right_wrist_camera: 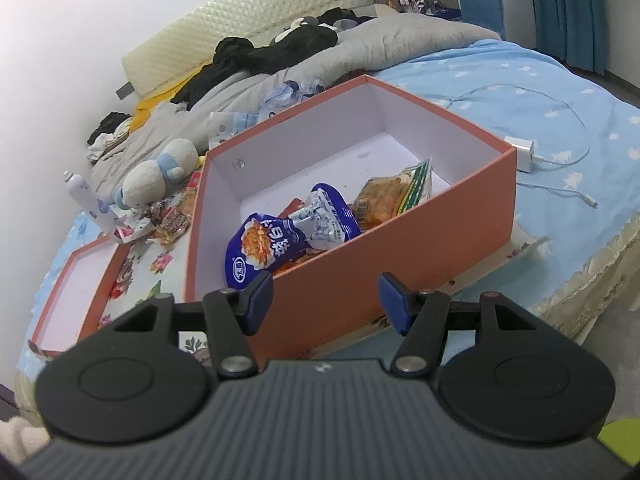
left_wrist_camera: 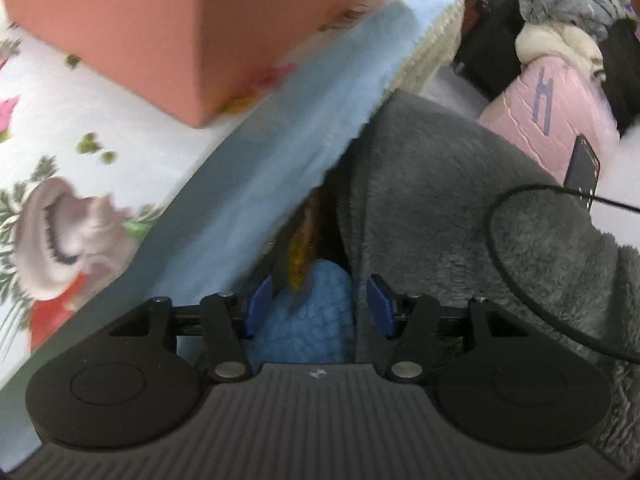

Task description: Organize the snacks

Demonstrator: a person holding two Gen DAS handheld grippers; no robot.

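An open orange box [right_wrist_camera: 400, 248] stands on a floral cloth [right_wrist_camera: 156, 264] on the bed. Inside it lie a blue snack packet [right_wrist_camera: 264, 248] and a clear packet of orange snacks [right_wrist_camera: 388, 196]. My right gripper [right_wrist_camera: 326, 284] is open just in front of the box's near wall, with nothing between its fingers. In the left wrist view a corner of the orange box [left_wrist_camera: 160, 32] shows at the top. My left gripper [left_wrist_camera: 320, 292] is open and points down beside the bed's edge, over a blue fluffy thing [left_wrist_camera: 316, 328] and something yellow-orange [left_wrist_camera: 300, 256] too blurred to name.
The box's lid [right_wrist_camera: 100, 292] lies to its left, and several loose snack packets [right_wrist_camera: 172, 220], a plush toy [right_wrist_camera: 156, 176] and a spray bottle [right_wrist_camera: 86, 196] lie beyond. A white charger [right_wrist_camera: 520, 152] with its cable lies right. A person's grey fleece leg [left_wrist_camera: 440, 200], black cable [left_wrist_camera: 520, 292], phone [left_wrist_camera: 582, 168] and pink bag [left_wrist_camera: 552, 100] flank the left gripper.
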